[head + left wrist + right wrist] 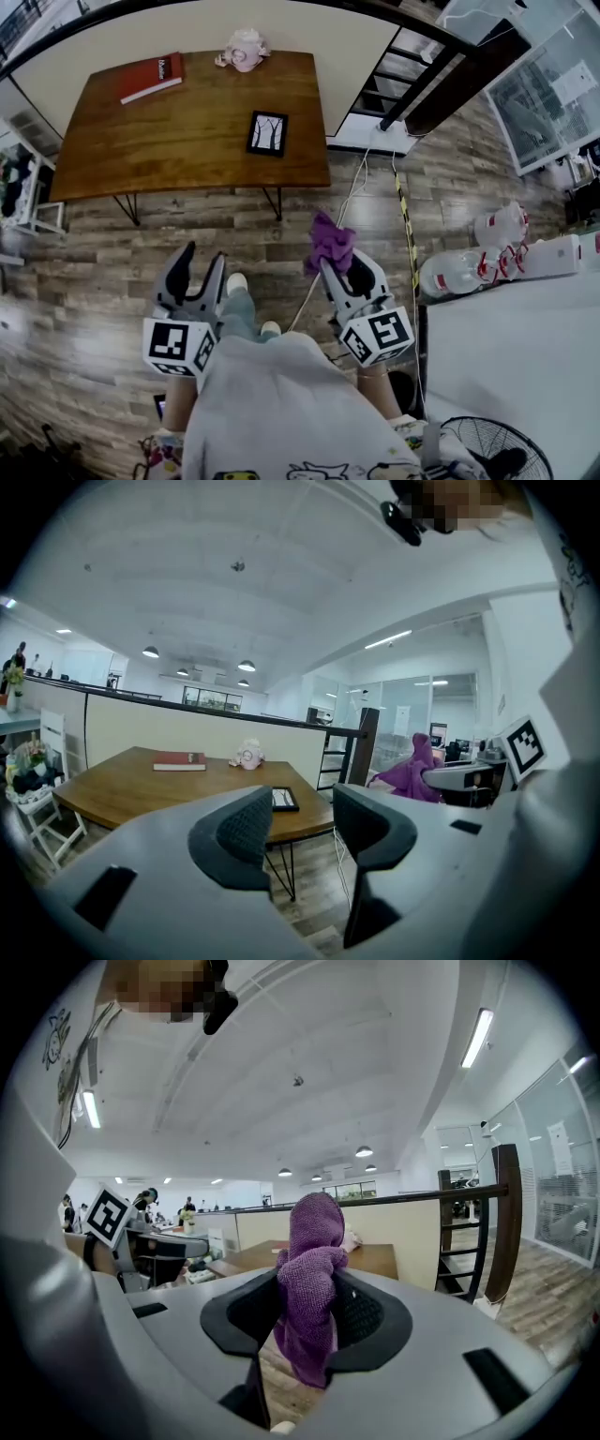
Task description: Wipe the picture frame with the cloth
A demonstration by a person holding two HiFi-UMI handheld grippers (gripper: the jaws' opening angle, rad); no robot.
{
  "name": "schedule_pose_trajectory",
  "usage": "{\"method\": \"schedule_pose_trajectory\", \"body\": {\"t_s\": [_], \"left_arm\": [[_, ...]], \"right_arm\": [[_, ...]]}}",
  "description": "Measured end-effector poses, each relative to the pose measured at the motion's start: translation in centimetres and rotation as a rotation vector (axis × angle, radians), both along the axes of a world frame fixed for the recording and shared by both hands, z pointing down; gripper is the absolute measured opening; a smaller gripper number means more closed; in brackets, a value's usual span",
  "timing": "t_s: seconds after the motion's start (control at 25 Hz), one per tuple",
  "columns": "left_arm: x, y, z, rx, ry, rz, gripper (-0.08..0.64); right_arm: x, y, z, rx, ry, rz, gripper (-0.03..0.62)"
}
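Fingers (364,1314) of the right gripper (309,1316) are clenched on the purple cloth (314,1241), which stands bunched above the pads and hangs below them. The left gripper (305,822) has its jaws apart, with nothing between them; only the distant table (122,785) shows through the gap.

Location of the work piece: the picture frame (267,133) lies flat on the wooden table, close to its right edge and nearer the front-right corner than the back. A red book (152,77) sits at the back-left corner and a pink toy (244,49) at the back edge, both well apart from the frame.

Position of the tools: in the head view both grippers are over the plank floor (94,272), short of the table's front edge. Neither one is near the frame.

Progress assessment: the cloth is secured, so the pick-up stage appears complete. No contact between cloth and frame is evident, and wiping has not begun.

Outstanding, in my judgement:
- Approach the front-right corner of the table.
- Steady the frame, probably with the free left gripper.
- Draw the cloth across the glass and border.
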State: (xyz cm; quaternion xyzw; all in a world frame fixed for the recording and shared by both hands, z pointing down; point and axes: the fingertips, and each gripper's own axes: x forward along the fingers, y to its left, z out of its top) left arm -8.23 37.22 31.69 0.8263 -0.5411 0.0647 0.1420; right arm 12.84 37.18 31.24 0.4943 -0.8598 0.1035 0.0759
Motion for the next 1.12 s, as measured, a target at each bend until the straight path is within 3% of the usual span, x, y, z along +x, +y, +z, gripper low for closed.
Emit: {"method": "schedule_pose_trajectory", "body": {"t_s": [0.52, 1.12], "left_arm": [[-4.1, -12.4, -0.2, 0.013, -0.005, 0.065, 0.207], [-6.0, -15.5, 2.7, -0.049, 0.013, 0.084, 0.235]], "right_arm": [[-4.0, -11.2, -0.5, 0.003, 0.021, 0.046, 0.137], [-4.8, -13.8, 1.2, -0.050, 0.053, 0.107, 0.137]]}}
